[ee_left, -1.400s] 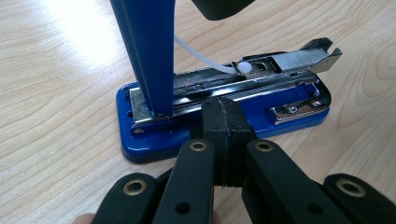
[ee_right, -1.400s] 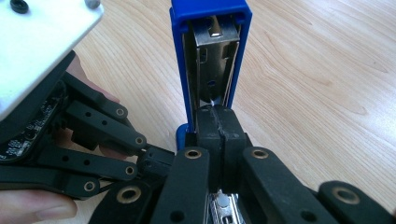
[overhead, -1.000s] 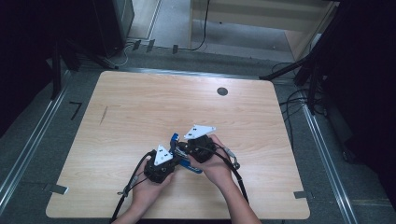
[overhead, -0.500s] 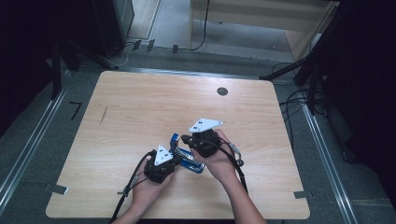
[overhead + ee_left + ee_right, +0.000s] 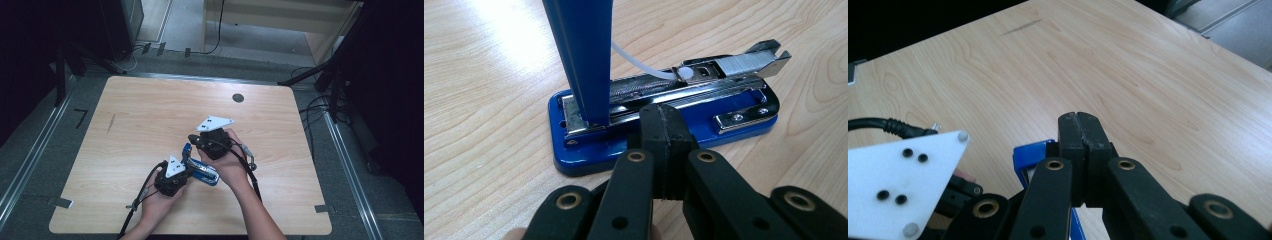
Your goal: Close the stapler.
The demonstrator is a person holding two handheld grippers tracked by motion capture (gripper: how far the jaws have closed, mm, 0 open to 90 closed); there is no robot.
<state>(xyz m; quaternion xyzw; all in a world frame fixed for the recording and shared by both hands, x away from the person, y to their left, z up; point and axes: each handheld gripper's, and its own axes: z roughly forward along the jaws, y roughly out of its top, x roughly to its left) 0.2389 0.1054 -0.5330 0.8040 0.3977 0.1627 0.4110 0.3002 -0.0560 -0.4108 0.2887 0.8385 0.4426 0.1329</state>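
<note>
A blue stapler [image 5: 724, 112] lies open near the table's front edge. Its blue lid [image 5: 584, 55] stands almost upright, and the metal staple channel [image 5: 744, 60] with its staples lies bare. My left gripper [image 5: 664, 130] is shut, its tips resting against the stapler's base, nothing between the jaws. In the high view the left gripper [image 5: 188, 170] sits just left of the stapler [image 5: 206, 176]. My right gripper [image 5: 193, 139] hovers above it, shut, with the tip of the lid [image 5: 1034, 150] right beside its closed jaws [image 5: 1080, 131], not between them.
The wooden table [image 5: 150, 115] has a small round dark cap [image 5: 238, 98] near its far edge. Cables [image 5: 320, 107] trail on the floor to the right. The left gripper's white plate [image 5: 898, 185] lies close below the right gripper.
My right gripper has risen and moved slightly away from the person, and the blue lid has swung up with it. The left gripper and the stapler's base have stayed put.
</note>
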